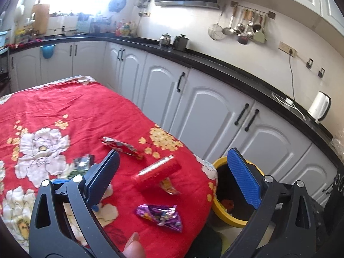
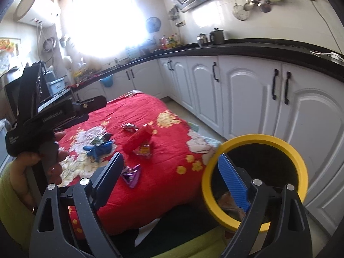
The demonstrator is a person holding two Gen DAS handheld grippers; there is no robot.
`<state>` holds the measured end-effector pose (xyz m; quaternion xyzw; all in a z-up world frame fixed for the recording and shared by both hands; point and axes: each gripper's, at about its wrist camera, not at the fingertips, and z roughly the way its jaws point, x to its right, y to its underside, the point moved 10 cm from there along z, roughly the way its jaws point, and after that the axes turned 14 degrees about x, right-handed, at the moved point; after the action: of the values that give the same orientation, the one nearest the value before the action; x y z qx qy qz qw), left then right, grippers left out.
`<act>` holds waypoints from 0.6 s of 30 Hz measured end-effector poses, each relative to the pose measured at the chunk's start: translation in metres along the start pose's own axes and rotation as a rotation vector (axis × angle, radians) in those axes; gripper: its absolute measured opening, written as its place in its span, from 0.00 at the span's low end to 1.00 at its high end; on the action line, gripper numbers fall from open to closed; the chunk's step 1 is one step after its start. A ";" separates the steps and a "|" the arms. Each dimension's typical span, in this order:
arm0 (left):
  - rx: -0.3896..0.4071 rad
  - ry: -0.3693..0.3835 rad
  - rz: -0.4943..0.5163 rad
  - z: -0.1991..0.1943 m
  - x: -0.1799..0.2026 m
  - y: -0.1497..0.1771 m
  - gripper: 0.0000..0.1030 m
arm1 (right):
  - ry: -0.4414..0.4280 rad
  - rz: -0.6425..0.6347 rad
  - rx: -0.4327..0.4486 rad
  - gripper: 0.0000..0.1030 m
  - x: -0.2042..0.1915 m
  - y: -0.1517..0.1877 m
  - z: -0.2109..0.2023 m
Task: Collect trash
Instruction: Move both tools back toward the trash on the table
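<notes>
Both your tongs are spread wide and carry nothing: the left tongs (image 1: 172, 172) hang over the red table (image 1: 64, 111), the right tongs (image 2: 172, 172) over the yellow-rimmed bin (image 2: 253, 142) beside it. You seem to be between drops, with the next pick due. The purple wrapper (image 1: 160, 214) lies nearest, so lower the left tongs onto it and close. I count six pieces on the table: that wrapper, a red box (image 1: 158, 173), a wrapper under it (image 2: 144, 150), a red-and-silver wrapper (image 1: 121, 146), a dark wrapper (image 2: 101, 138), a blue one (image 2: 100, 149). One bin.
</notes>
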<state>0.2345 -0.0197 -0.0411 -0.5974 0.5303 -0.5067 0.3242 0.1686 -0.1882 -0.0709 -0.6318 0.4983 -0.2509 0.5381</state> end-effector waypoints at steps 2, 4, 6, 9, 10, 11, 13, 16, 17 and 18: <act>0.007 -0.014 -0.009 -0.001 -0.009 -0.003 0.89 | -0.016 -0.010 -0.013 0.84 -0.010 0.003 0.005; 0.014 -0.033 -0.024 -0.003 -0.021 -0.006 0.89 | -0.024 -0.013 -0.026 0.84 -0.018 0.007 0.011; 0.021 -0.051 -0.040 -0.004 -0.034 -0.009 0.89 | -0.040 -0.015 -0.038 0.84 -0.028 0.011 0.017; 0.029 -0.080 -0.061 -0.006 -0.051 -0.012 0.89 | -0.059 -0.037 -0.051 0.84 -0.039 0.015 0.025; 0.030 -0.087 -0.067 -0.006 -0.055 -0.012 0.89 | -0.066 -0.041 -0.056 0.84 -0.043 0.017 0.027; 0.032 -0.095 -0.073 -0.007 -0.061 -0.013 0.89 | -0.074 -0.048 -0.062 0.84 -0.048 0.019 0.030; 0.037 -0.113 -0.082 -0.007 -0.070 -0.015 0.89 | -0.086 -0.060 -0.073 0.84 -0.055 0.023 0.035; 0.044 -0.139 -0.098 -0.008 -0.085 -0.016 0.89 | -0.105 -0.080 -0.095 0.84 -0.066 0.030 0.043; 0.044 -0.145 -0.105 -0.008 -0.091 -0.016 0.89 | -0.114 -0.085 -0.105 0.84 -0.070 0.033 0.047; 0.045 -0.152 -0.111 -0.008 -0.096 -0.016 0.89 | -0.119 -0.091 -0.116 0.84 -0.073 0.036 0.050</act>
<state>0.2387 0.0771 -0.0491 -0.6552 0.4588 -0.4890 0.3481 0.1708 -0.0979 -0.1031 -0.6977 0.4499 -0.2080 0.5173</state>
